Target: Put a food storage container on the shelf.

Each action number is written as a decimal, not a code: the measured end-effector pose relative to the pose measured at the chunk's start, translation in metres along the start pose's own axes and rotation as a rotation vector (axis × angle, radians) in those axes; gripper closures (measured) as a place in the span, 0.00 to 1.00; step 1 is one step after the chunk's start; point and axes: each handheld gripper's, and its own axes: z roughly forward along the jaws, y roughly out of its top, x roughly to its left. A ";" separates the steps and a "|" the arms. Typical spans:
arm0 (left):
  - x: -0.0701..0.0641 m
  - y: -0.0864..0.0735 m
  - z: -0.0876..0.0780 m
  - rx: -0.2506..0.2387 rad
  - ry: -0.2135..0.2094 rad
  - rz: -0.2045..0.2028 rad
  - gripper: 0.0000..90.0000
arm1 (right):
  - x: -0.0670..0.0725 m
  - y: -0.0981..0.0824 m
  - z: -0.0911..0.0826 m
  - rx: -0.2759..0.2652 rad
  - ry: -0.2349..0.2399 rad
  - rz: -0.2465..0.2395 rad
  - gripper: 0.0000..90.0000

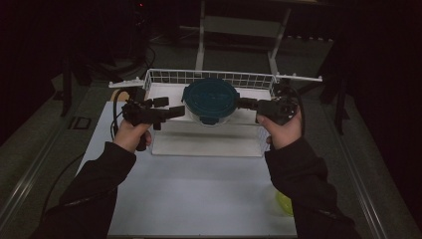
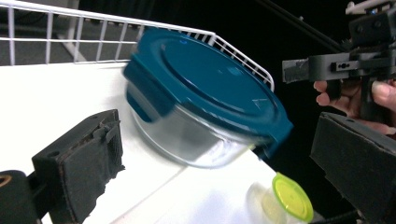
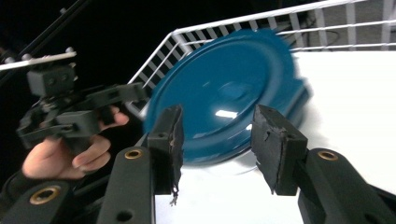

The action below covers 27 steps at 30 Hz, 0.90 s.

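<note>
A round glass container with a teal lid (image 1: pixel 210 99) sits inside the white wire basket (image 1: pixel 209 77), toward its back. In the left gripper view the container (image 2: pixel 205 88) looks tilted and blurred. My left gripper (image 1: pixel 170 106) is just left of it, jaws wide open and clear of the glass (image 2: pixel 217 135). On the container's right side my right gripper (image 1: pixel 244 103) points at it. Its jaws (image 3: pixel 217 135) stand apart with nothing between the pads, and the teal lid (image 3: pixel 224 102) lies beyond them. Each gripper also appears across the container in the other's view: the right gripper (image 2: pixel 292 70) and the left gripper (image 3: pixel 135 93).
The basket stands at the far end of a white table (image 1: pixel 199 194). A small container with a yellow-green lid (image 1: pixel 284 203) lies near the table's front right, seen also in the left gripper view (image 2: pixel 292 196). Dark floor and a white frame lie beyond the basket.
</note>
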 end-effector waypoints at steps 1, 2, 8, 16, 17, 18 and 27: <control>0.000 0.000 0.000 0.000 0.000 0.000 0.02 | 0.002 -0.003 0.000 0.004 0.008 -0.002 0.59; -0.002 -0.003 -0.001 -0.002 0.005 0.013 0.02 | 0.002 -0.003 0.000 0.004 0.008 -0.002 0.59; -0.015 -0.028 -0.008 0.012 0.010 0.088 0.01 | 0.016 -0.024 0.003 0.037 0.051 -0.037 0.60; -0.024 -0.054 -0.013 0.040 0.013 0.137 0.00 | 0.029 -0.042 0.013 0.068 0.069 -0.073 0.62; -0.024 -0.057 -0.013 0.042 0.009 0.139 0.00 | 0.030 -0.044 0.014 0.075 0.072 -0.076 0.62; -0.024 -0.060 -0.014 0.045 0.006 0.136 0.00 | 0.032 -0.045 0.016 0.078 0.072 -0.081 0.63; -0.028 -0.091 -0.018 0.076 0.025 0.171 0.00 | 0.041 -0.054 0.031 0.112 0.048 -0.121 0.84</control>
